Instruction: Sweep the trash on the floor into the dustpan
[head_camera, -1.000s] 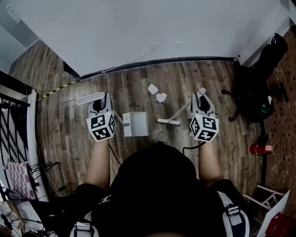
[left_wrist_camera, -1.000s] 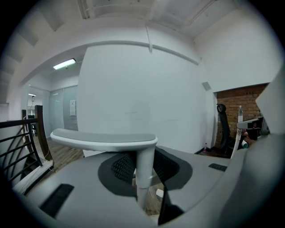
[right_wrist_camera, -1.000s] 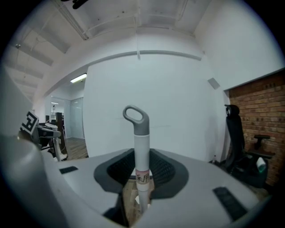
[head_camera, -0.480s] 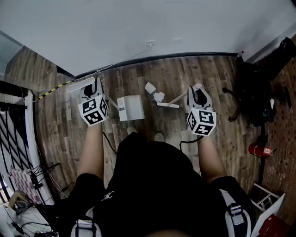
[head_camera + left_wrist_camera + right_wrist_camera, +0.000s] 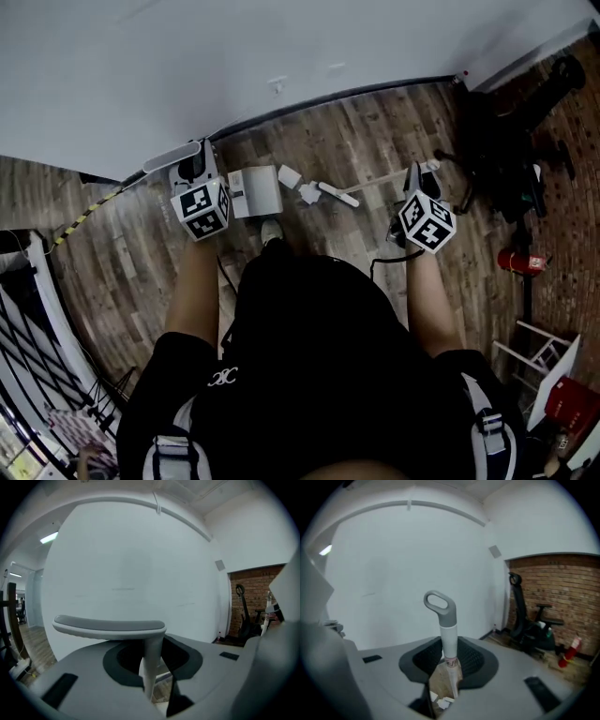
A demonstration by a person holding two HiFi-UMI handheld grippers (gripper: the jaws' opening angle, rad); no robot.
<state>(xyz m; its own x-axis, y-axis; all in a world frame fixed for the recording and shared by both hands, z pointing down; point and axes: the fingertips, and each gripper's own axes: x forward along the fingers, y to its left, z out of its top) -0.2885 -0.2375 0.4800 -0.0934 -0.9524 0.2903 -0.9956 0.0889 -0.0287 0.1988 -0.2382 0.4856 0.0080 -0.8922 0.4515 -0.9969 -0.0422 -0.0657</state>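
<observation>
Both jaw pairs clamp handles: left gripper (image 5: 150, 686) dustpan (image 5: 255, 192), right gripper (image 5: 447, 679) broom (image 5: 447, 637).

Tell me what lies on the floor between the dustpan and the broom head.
Two white paper scraps lie there, between the dustpan and the broom head; the head view shows them.

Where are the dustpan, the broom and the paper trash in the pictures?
dustpan (image 5: 259, 192), head view, on its white tray.
broom (image 5: 449, 639), right gripper view, on its white shaft.
paper trash (image 5: 289, 176), head view, on the piece nearest the dustpan.
</observation>
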